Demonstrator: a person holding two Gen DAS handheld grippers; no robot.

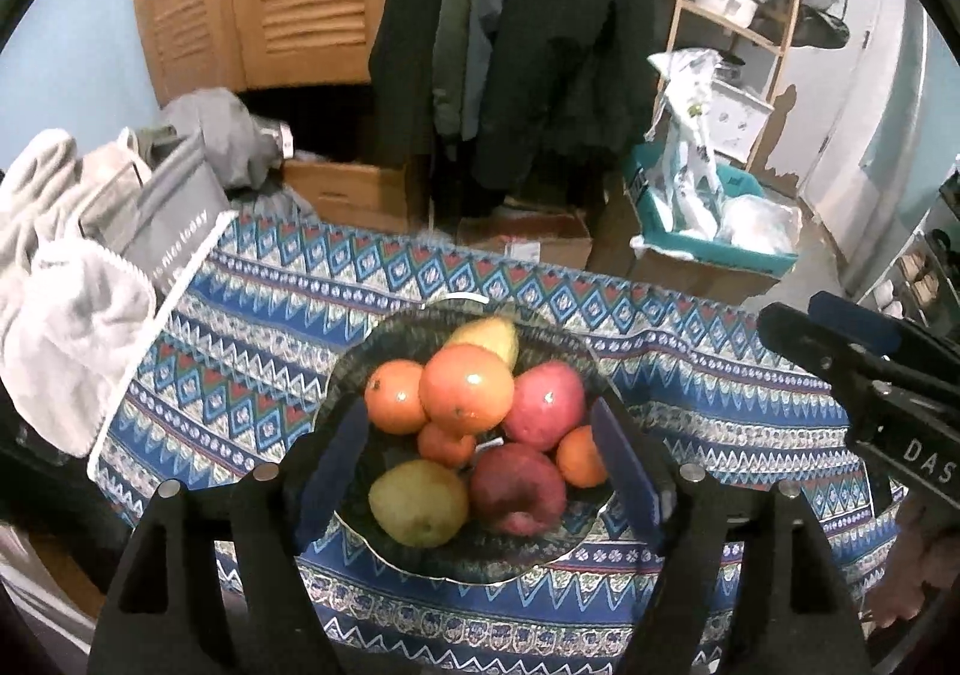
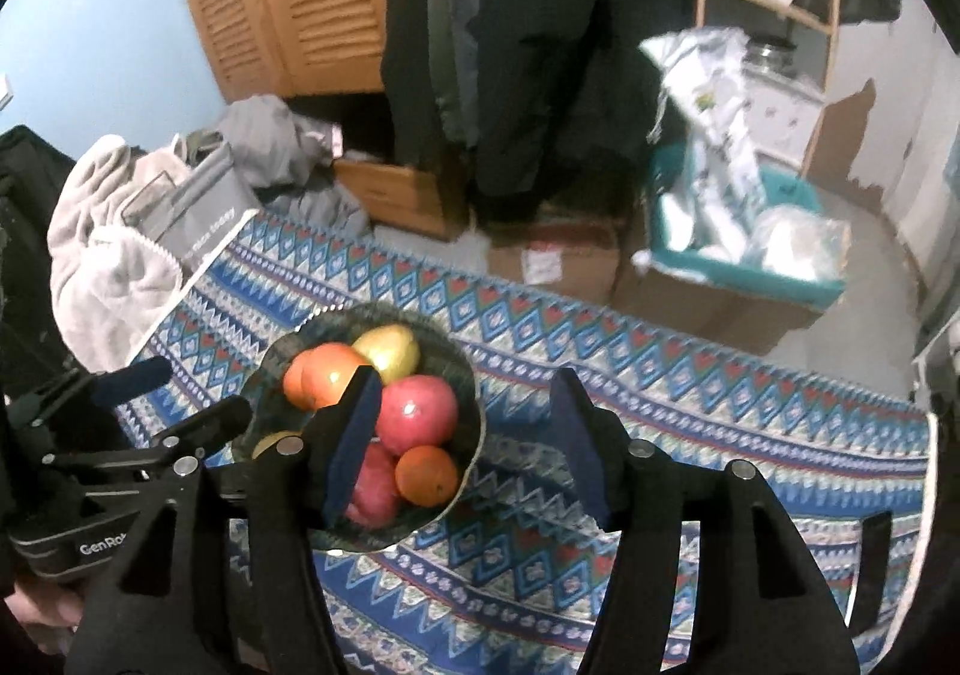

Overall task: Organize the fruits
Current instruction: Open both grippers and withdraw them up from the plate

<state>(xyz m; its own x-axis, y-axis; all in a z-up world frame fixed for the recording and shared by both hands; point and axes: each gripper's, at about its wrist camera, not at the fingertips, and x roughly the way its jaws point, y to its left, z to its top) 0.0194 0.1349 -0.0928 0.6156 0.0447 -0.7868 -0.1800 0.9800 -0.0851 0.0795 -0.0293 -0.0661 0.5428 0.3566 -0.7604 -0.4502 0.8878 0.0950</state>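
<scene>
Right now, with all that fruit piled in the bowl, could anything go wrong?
Maybe. The big orange sits on top of the heap in the bowl, so a nudge might send it rolling onto the patterned cloth. Both tongs, left and right, are open and empty just above the fruit; one finger might bump the red apple if it dips.

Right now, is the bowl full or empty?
Full. The bowl holds piled fruit: oranges, red apples and pears, heaped above its rim.
</scene>
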